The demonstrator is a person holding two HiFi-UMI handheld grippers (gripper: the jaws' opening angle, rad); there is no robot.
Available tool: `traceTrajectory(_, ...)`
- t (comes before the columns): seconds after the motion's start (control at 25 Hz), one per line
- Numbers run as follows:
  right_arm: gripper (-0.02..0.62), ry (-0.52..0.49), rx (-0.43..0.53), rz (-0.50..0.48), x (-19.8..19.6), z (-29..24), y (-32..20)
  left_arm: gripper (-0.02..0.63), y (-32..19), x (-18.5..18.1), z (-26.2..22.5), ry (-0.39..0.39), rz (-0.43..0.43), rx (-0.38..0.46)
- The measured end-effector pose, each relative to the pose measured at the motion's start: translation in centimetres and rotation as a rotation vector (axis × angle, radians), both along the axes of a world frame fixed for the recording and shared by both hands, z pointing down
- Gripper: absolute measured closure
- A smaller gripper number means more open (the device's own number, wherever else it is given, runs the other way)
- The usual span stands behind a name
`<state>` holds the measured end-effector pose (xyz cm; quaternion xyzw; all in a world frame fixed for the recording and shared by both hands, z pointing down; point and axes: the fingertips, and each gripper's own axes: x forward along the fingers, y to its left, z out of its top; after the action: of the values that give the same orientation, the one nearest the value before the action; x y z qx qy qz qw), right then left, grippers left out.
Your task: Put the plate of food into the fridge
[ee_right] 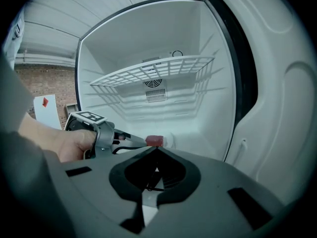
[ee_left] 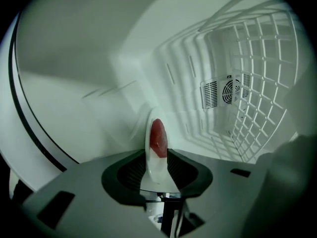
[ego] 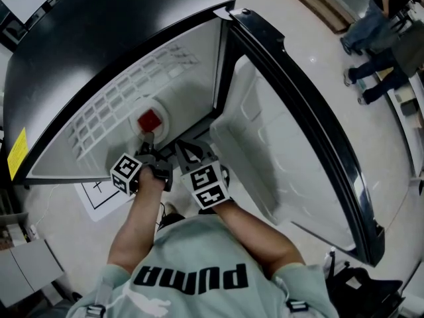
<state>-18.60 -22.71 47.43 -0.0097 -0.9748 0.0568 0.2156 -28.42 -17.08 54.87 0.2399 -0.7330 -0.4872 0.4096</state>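
Observation:
A white plate [ego: 163, 115] carrying a red block of food [ego: 150, 120] lies on the floor of the open fridge [ego: 192, 58]. My left gripper [ego: 147, 140] reaches in from the front. The plate's rim [ee_left: 157, 168] stands edge-on between its jaws, and the food [ee_left: 158, 138] lies just beyond. The pads stand a little off the rim on both sides, so it is open. My right gripper [ee_right: 157, 150] hangs just outside, to the right of the left gripper [ee_right: 132, 142], shut and empty. The right gripper view shows the food [ee_right: 154, 140] at the left gripper's tips.
A white wire shelf [ee_right: 153, 71] spans the fridge above the plate, with a fan vent [ee_left: 230, 89] on the back wall. The fridge door [ego: 265, 131] stands wide open on the right. A marked sheet of paper [ego: 99, 194] lies on the floor. People [ego: 377, 32] stand far off.

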Motion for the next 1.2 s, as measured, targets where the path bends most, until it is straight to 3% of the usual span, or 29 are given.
traceTrajectory(0.4, 0.591, -0.016, -0.015, -0.003, 0.1, -0.4, 0.4, 0.382, -0.5, 0.3, -1.1, -0.296, 0.147, -0.304)
traceTrajectory(0.88, 0.591, -0.011, -0.013, -0.008, -0.6, -0.1, 0.1, 0.376, -1.0, 1.5, -0.7, -0.517, 0.289, -0.457)
traceTrajectory(1.2, 0.591, 0.010, -0.008, -0.006, -1.0, 0.6, -0.1, 0.376, -0.4, 2.0, -0.4, -0.567, 0.325, -0.532)
